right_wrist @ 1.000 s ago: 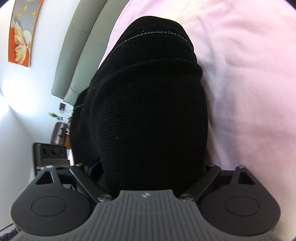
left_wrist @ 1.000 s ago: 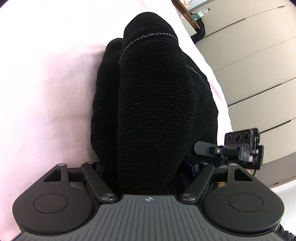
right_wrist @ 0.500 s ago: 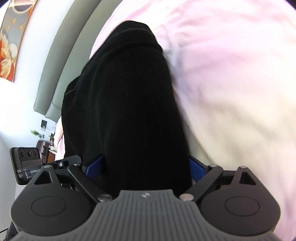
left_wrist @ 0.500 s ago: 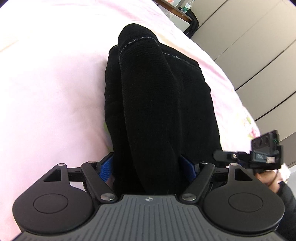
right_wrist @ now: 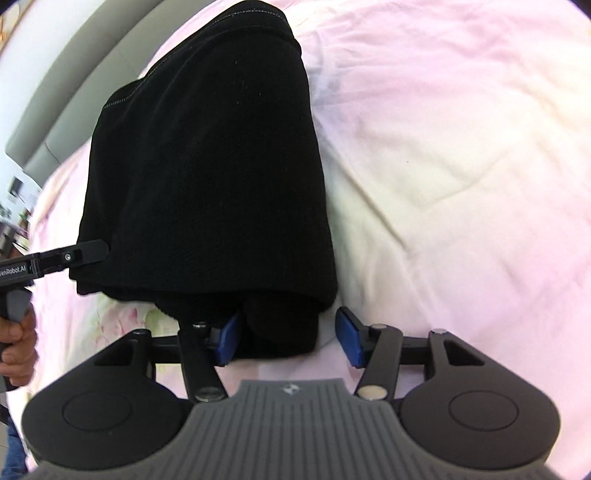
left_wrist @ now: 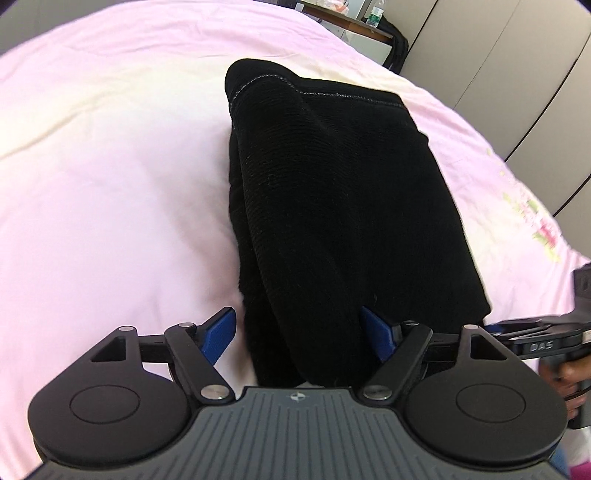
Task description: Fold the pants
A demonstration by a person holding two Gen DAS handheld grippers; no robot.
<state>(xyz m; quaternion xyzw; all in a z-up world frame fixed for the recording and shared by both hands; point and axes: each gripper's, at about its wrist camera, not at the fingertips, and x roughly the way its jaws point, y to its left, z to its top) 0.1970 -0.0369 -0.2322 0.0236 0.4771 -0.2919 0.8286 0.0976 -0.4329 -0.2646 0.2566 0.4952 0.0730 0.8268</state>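
The black pants [left_wrist: 332,206] lie folded mid-frame on the pink bed [left_wrist: 110,184]; left gripper [left_wrist: 299,332] opening, right gripper [right_wrist: 288,343] closing, neither gripping.

Bed covered by a pale pink sheet [left_wrist: 110,192], creased, with a cream-tinted patch toward the middle and a floral print [left_wrist: 543,229] near its right edge in the left wrist view. Strong daylight washes out the sheet. Beyond the bed's far edge: grey-beige cupboard panels [left_wrist: 517,66] with dark seams, and a brown desk [left_wrist: 347,18] carrying a plastic bottle [left_wrist: 373,16]. Right wrist view: grey padded headboard [right_wrist: 74,70] along the sheet's upper left edge; white wall [right_wrist: 22,29] behind it.
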